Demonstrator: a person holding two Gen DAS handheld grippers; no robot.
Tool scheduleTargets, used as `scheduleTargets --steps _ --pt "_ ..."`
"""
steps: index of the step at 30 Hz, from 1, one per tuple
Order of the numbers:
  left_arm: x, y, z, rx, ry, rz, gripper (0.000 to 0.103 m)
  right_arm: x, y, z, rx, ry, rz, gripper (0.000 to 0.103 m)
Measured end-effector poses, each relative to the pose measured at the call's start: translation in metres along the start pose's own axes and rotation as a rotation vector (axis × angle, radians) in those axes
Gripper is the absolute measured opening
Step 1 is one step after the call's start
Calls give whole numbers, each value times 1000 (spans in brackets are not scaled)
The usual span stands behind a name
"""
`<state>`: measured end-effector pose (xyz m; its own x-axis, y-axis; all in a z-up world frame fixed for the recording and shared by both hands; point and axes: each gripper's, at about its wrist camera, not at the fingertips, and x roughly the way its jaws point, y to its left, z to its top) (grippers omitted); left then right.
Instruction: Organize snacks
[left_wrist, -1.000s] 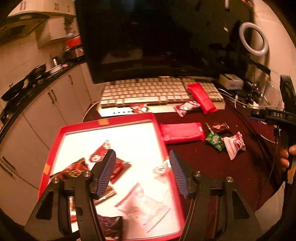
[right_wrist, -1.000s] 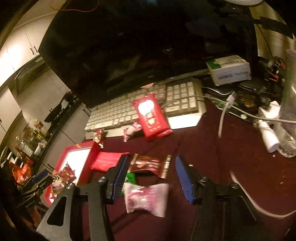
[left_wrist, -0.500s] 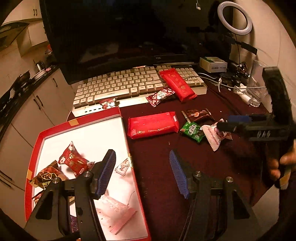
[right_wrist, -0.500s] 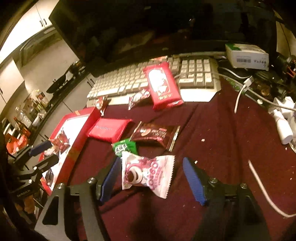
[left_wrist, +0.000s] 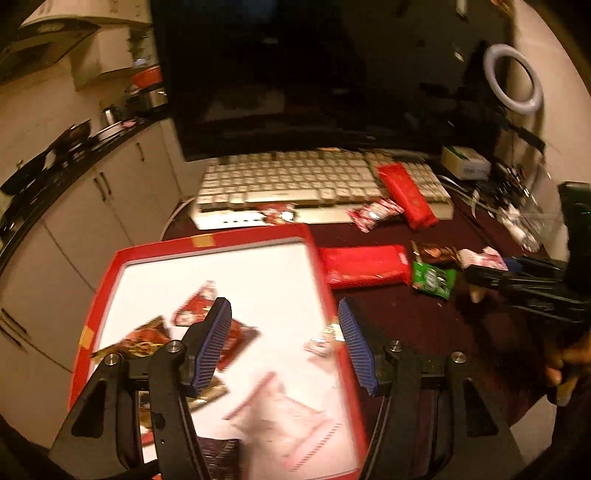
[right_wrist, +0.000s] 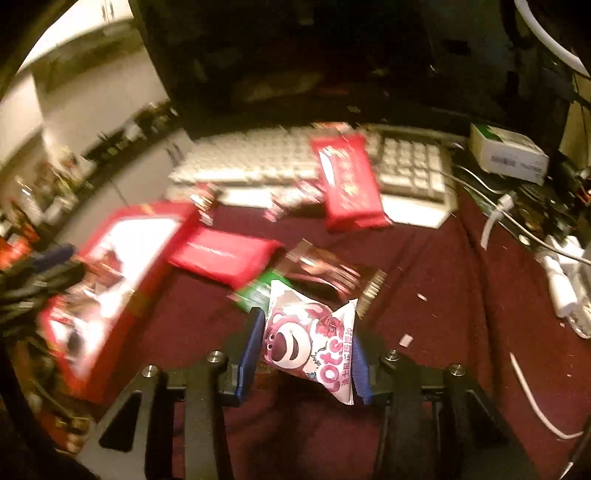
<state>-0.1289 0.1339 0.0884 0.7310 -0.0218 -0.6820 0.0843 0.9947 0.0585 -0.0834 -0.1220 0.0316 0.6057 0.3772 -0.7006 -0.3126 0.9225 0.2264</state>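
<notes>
Pinched between the right gripper's (right_wrist: 304, 350) just-closing jaws: a pink-and-white bear-print candy packet (right_wrist: 310, 341), long axis across them, over the maroon cloth. Off to its left, the red tray (left_wrist: 325, 295), beneath the spread, empty left gripper (left_wrist: 282, 347).

Right tongs (right_wrist: 303, 345), blue pads having just closed on the pink-and-white bear-print snack packet (right_wrist: 309, 341), which is pinched between them above the maroon table (right_wrist: 436, 302). Just behind the packet: a green wrapper (right_wrist: 258, 290) and a brown wrapper (right_wrist: 328, 271). Further left, a flat red packet (right_wrist: 221, 254) beside the red-rimmed tray (right_wrist: 122, 295) holding several snacks. A long red packet (right_wrist: 347, 181) lies across the white keyboard (right_wrist: 258, 158); white cables (right_wrist: 495, 206) run at right
</notes>
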Motion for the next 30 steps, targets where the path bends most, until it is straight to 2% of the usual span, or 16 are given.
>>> scheduleTargets --steps 3,6,9,13,16,18,22,26,30 --pt "-4 24 0 -54 -15 20 59 -5 12 15 31 -17 126 44" --pt "-10 43 -1 -93 -33 47 59 5 35 26 17 -23 192 44" --pt "-17 60 -4 -118 -53 88 59 24 76 33 -33 -1 266 45" --pt "-25 77 -7 -131 -76 159 59 45 130 35 -120 17 340 49" --pt "-27 83 -10 -132 -93 220 59 53 161 30 -178 31 359 51" --pt "-29 83 -11 -125 -105 255 59 56 173 28 -205 50 373 58" --pt "-29 76 -13 -102 -122 294 59 43 162 27 -171 -13 379 58" --pt "-27 64 -10 -94 -122 256 65 31 132 31 -106 -60 338 58" --pt "-21 40 -3 -45 -111 211 66 22 94 34 -59 -80 250 58"
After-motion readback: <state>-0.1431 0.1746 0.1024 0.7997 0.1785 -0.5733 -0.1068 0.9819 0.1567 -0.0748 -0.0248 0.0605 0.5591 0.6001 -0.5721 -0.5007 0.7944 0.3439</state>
